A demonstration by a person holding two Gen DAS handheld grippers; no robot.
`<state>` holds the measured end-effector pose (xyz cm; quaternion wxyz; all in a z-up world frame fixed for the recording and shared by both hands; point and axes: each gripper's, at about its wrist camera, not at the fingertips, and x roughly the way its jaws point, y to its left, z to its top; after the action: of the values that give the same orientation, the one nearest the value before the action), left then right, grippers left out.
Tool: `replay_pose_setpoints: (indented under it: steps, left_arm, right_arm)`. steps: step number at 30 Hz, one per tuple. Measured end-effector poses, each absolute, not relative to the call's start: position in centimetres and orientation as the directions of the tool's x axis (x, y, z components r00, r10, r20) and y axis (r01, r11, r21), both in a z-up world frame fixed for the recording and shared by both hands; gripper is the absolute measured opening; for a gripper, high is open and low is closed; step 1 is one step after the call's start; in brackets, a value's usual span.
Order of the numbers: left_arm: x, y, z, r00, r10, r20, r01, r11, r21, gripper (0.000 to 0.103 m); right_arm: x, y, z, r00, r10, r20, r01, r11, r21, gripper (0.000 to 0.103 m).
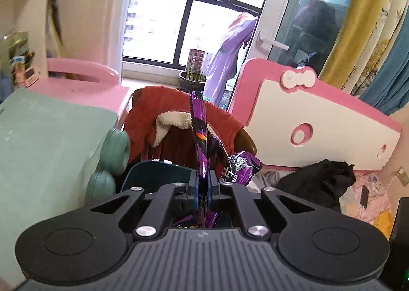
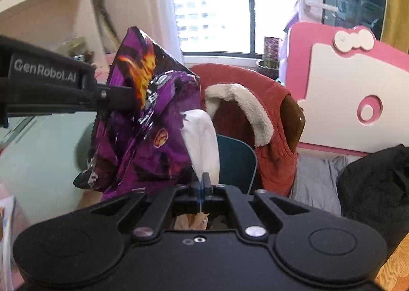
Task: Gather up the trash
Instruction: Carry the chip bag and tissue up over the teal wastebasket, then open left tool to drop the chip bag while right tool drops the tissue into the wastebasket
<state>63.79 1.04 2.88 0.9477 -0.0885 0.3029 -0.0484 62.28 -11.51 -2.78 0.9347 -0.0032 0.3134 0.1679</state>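
My left gripper (image 1: pixel 203 178) is shut on a crumpled purple snack bag (image 1: pixel 200 132), which sticks up edge-on between the fingers. In the right wrist view the same purple bag (image 2: pixel 143 132) hangs in the air at left, held by the left gripper (image 2: pixel 122 99) that reaches in from the left. My right gripper (image 2: pixel 203 183) is shut on a white plastic bag (image 2: pixel 202 137), which rises from the fingers right beside the purple bag.
A chair draped with a red fleece-lined jacket (image 1: pixel 173 122) stands ahead, with a teal seat (image 2: pixel 235 160) below. A mint-green desk (image 1: pixel 46 142) is at left. A pink and white headboard (image 1: pixel 319 117) and bed with dark clothes (image 1: pixel 317 183) are at right.
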Motion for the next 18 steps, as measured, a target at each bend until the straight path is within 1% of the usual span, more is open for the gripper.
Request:
replay_pose_setpoints:
  steps: [4, 9, 12, 18]
  left_arm:
    - [66.8, 0.9, 0.4, 0.791, -0.134, -0.597, 0.046, 0.986, -0.161, 0.006]
    - [68.3, 0.8, -3.5, 0.752, -0.114, -0.649, 0.060, 0.993, -0.105, 0.006]
    - [68.8, 0.6, -5.5, 0.733, -0.104, -0.673, 0.078, 0.995, -0.070, 0.006]
    - [69.2, -0.1, -8.9, 0.683, -0.096, -0.724, 0.114, 0.993, -0.024, 0.006]
  right_arm:
    - [65.3, -11.1, -5.1, 0.727, 0.281, -0.626, -0.282, 0.954, 0.101, 0.000]
    - [67.3, -11.1, -8.3, 0.695, 0.268, -0.667, -0.257, 0.959, 0.118, 0.000]
    - [67.9, -10.7, -9.9, 0.663, 0.276, -0.696, -0.271, 0.955, 0.121, 0.000]
    - [67.9, -9.5, -12.2, 0.626, 0.239, -0.742, -0.299, 0.953, 0.054, 0.001]
